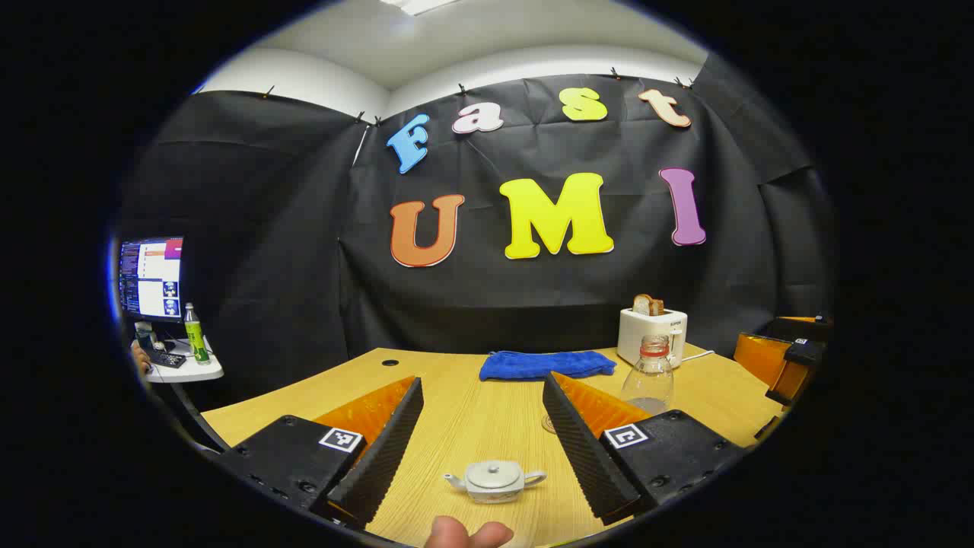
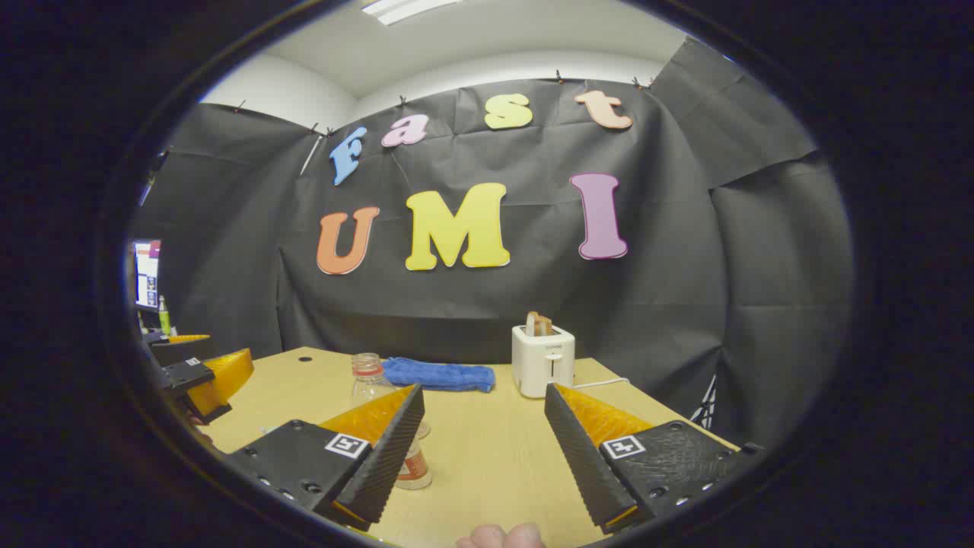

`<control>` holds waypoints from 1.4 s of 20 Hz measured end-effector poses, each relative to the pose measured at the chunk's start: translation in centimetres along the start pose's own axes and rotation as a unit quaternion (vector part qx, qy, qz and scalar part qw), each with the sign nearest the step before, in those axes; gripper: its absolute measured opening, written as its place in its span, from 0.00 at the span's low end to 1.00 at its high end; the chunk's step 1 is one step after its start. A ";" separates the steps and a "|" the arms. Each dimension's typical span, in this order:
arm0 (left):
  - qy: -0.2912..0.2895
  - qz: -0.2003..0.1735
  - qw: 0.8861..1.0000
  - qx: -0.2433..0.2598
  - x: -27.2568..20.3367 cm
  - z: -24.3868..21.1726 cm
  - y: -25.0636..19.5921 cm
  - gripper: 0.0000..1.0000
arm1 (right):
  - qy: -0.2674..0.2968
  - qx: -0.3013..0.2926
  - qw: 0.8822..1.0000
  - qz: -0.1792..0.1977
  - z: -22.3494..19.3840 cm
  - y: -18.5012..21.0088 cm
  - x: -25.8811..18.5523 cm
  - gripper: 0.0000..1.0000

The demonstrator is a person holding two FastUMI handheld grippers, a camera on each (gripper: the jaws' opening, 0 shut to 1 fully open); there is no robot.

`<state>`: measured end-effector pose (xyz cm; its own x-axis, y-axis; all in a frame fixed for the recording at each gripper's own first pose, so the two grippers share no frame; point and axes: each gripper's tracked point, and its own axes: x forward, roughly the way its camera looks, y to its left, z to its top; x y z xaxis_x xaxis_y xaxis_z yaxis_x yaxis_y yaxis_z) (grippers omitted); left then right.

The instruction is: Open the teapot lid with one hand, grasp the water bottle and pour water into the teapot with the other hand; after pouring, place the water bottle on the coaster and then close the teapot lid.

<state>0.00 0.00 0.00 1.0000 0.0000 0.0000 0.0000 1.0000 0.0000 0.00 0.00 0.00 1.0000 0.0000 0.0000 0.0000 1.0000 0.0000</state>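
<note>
A small white teapot [image 1: 494, 481] with its lid on stands on the wooden table [image 1: 472, 418], low between the fingers of my open left gripper [image 1: 482, 380]. A clear water bottle [image 1: 649, 377] with a red neck band stands upright to the right, beyond that gripper's right finger. A clear round coaster [image 1: 548, 423] peeks out beside that finger. In the right gripper view, the bottle [image 2: 370, 380] stands partly behind the left finger of my open right gripper [image 2: 484, 390], which holds nothing. The right gripper [image 1: 791, 358] also shows at the far right of the left gripper view.
A folded blue cloth [image 1: 546, 364] lies at the back of the table, beside a white toaster [image 1: 651, 335] with bread in it. A side table with a monitor [image 1: 151, 278] and a green bottle [image 1: 195, 335] stands at the left. A thumb [image 1: 468, 534] shows at the bottom.
</note>
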 end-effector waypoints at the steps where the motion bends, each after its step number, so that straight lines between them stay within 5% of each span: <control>1: 0.000 0.000 1.000 0.000 -0.1 0.0 0.1 0.99 | -0.001 -0.002 1.000 0.000 0.0 0.1 -0.1 0.95; 20: 0.002 -0.014 1.000 0.001 -0.1 -0.1 -0.9 0.99 | -0.001 0.001 1.000 0.015 -0.6 1.0 -0.3 0.95; 28: 0.044 -0.042 0.998 -0.015 -1.1 -4.4 -1.4 0.99 | 0.019 -0.003 0.999 0.039 -3.1 1.6 0.3 0.95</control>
<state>-1.11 -1.35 -4.42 0.9926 -0.0848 -0.0872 0.0821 0.9960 -0.0345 0.29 1.59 -3.09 0.9963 0.0770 -0.0376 -0.0772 0.9970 -0.0036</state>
